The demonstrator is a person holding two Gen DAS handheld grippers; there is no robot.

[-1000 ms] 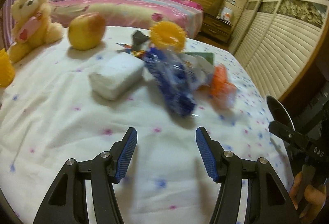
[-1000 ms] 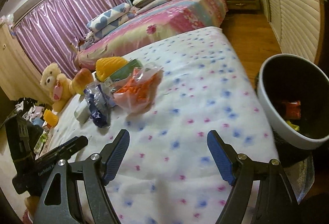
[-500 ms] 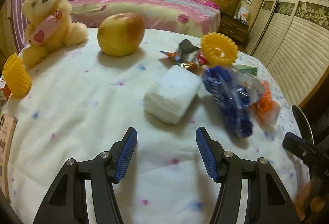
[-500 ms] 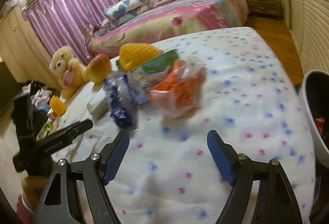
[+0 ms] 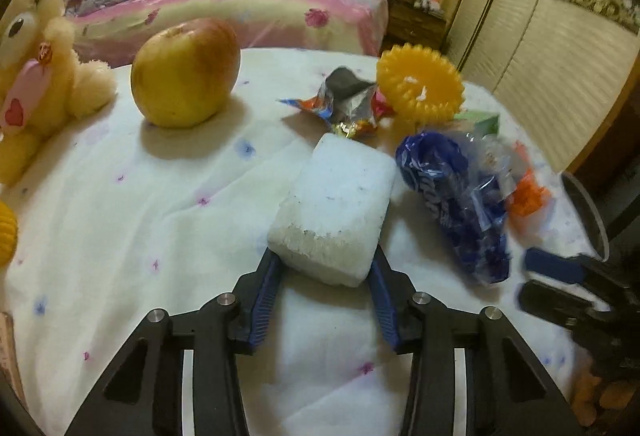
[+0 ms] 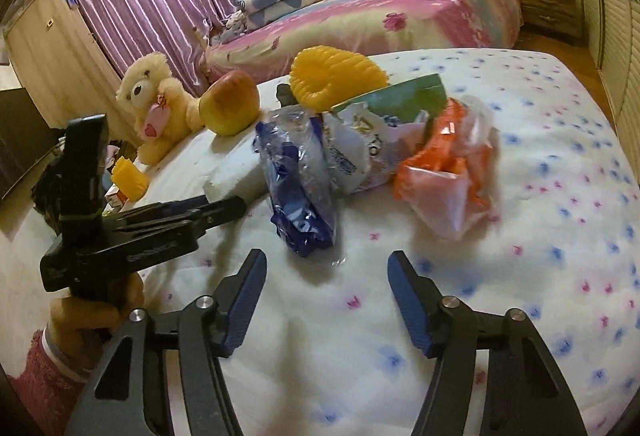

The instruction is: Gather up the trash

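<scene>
A white foam block [image 5: 340, 203] lies on the flowered bedspread [image 5: 160, 220]. My left gripper [image 5: 324, 268] has its jaws closing on the block's near end, and the blue pads meet its two sides. Right of the block lie a crumpled blue wrapper [image 5: 452, 195], an orange bag [image 5: 528, 191] and a foil snack wrapper [image 5: 344, 99]. My right gripper [image 6: 326, 268] hovers just short of the blue wrapper [image 6: 300, 195]. Its jaws are closing with nothing between them. The orange bag [image 6: 448, 171] sits ahead to the right.
An apple [image 5: 184, 71], a teddy bear [image 5: 36, 87] and a yellow ridged toy [image 5: 420, 83] stand further back. A green packet [image 6: 404, 95] lies under the pile. A bin's rim [image 5: 584, 211] shows at the bed's right edge. Another bed stands behind.
Both grippers moved in toward the trash pile. The left one reached the foam block and narrowed around it. The right one's jaws narrowed and the bin slid out of its view.
</scene>
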